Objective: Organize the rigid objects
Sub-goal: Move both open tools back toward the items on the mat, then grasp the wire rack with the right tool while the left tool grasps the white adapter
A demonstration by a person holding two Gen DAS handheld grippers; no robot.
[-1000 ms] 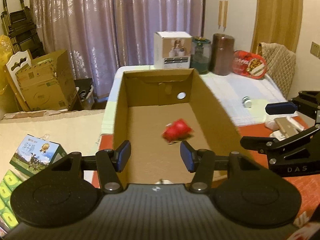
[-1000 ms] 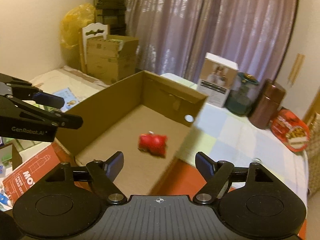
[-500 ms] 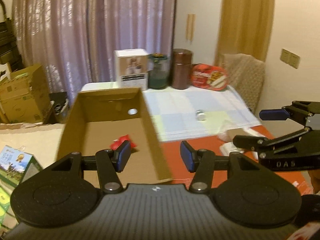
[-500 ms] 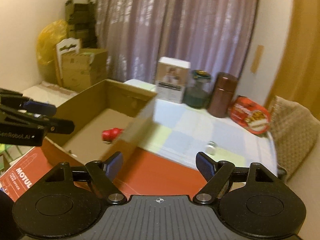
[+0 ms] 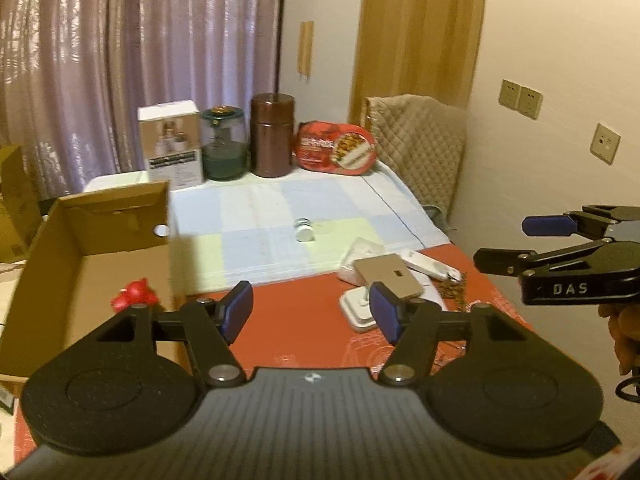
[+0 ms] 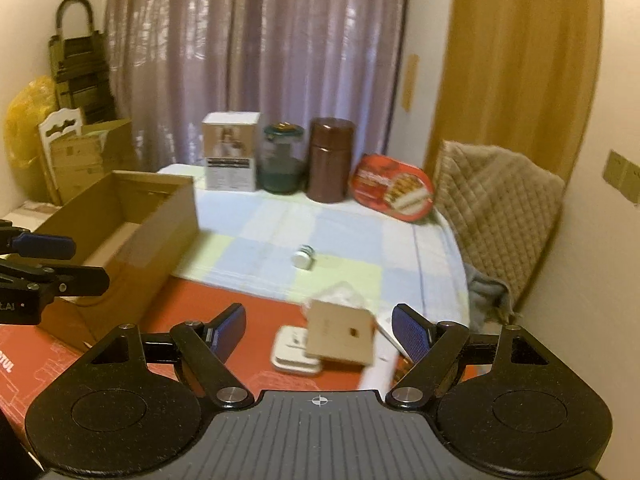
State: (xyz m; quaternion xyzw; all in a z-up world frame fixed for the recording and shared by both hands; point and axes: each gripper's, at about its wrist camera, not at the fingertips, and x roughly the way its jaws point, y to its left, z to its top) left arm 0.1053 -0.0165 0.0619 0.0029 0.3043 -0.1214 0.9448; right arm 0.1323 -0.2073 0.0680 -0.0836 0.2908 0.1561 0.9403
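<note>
An open cardboard box [image 5: 100, 236] stands at the left of the table and also shows in the right wrist view [image 6: 132, 220]. A red toy [image 5: 134, 300] lies inside it. A small pile lies on the red mat: a tan card box [image 5: 390, 274] [image 6: 340, 334], a white flat case [image 5: 356, 312] [image 6: 294, 350] and a white stick-shaped item [image 5: 428, 266]. A small silver-lidded jar [image 5: 304, 230] [image 6: 303, 257] lies on the pale cloth. My left gripper [image 5: 310, 310] is open and empty above the mat. My right gripper [image 6: 318, 332] is open and empty above the pile.
At the table's far end stand a white carton [image 5: 170, 148], a green glass jar [image 5: 222, 144], a brown canister [image 5: 272, 136] and a red snack tin [image 5: 336, 148]. A quilted chair back [image 5: 416, 148] is at the right. The wall is close on the right.
Both grippers have swung right, away from the cardboard box, toward the pile on the red mat. The red toy has come to rest in the box. Both stay open.
</note>
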